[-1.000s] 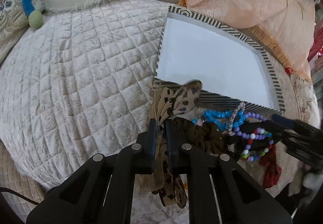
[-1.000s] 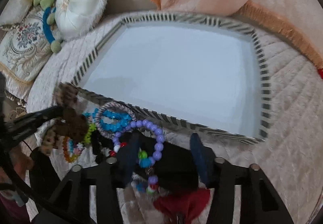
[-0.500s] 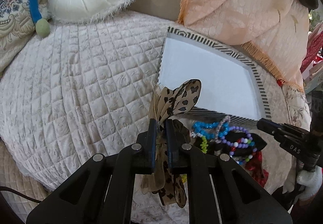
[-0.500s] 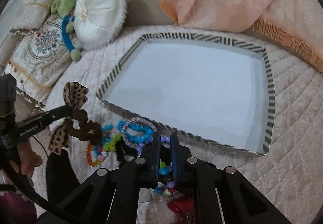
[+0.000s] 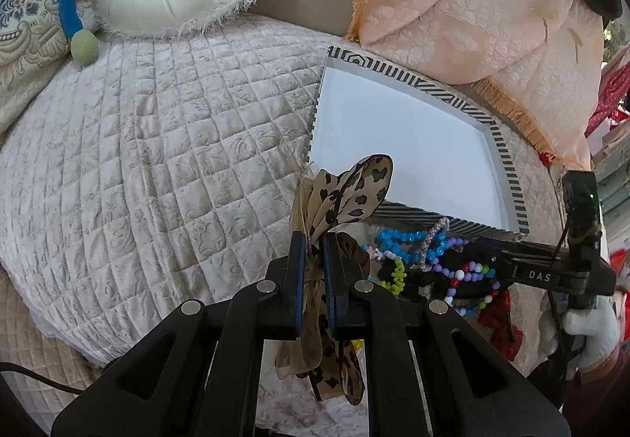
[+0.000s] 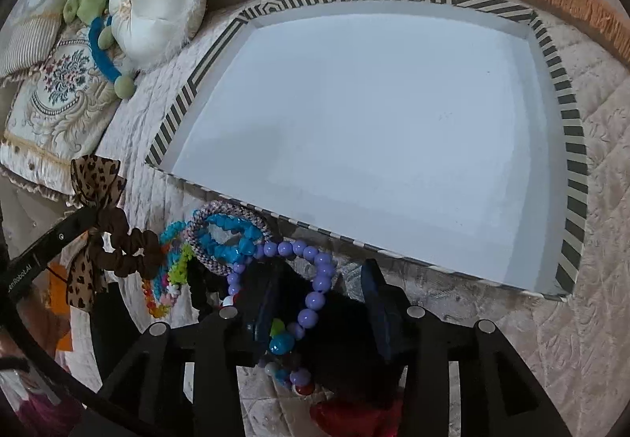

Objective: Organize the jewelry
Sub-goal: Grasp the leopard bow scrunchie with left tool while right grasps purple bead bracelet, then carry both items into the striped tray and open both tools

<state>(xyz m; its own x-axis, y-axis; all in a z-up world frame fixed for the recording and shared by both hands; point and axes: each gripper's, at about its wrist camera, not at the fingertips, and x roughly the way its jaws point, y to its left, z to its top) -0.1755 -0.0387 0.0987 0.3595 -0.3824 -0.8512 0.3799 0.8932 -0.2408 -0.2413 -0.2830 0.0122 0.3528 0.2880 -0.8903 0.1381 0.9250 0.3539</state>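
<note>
Sorting pile by tray [image 6: 571, 145] near edge. Left gripper [image 5: 314, 255] clamped on bow [image 5: 346, 192]; right gripper [image 6: 319, 303] wide over beads [image 6: 311, 279]. Next, probably: bow into tray.

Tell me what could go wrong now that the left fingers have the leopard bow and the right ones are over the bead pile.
1. The brown scrunchie joined to the leopard bow touches the bracelet pile, so lifting with the left gripper may snag and drag beads.
2. The right gripper is open around the purple bead bracelet, which overlaps the blue bracelet; closing could grab several.
3. Dragged pieces may catch the striped tray rim.
</note>
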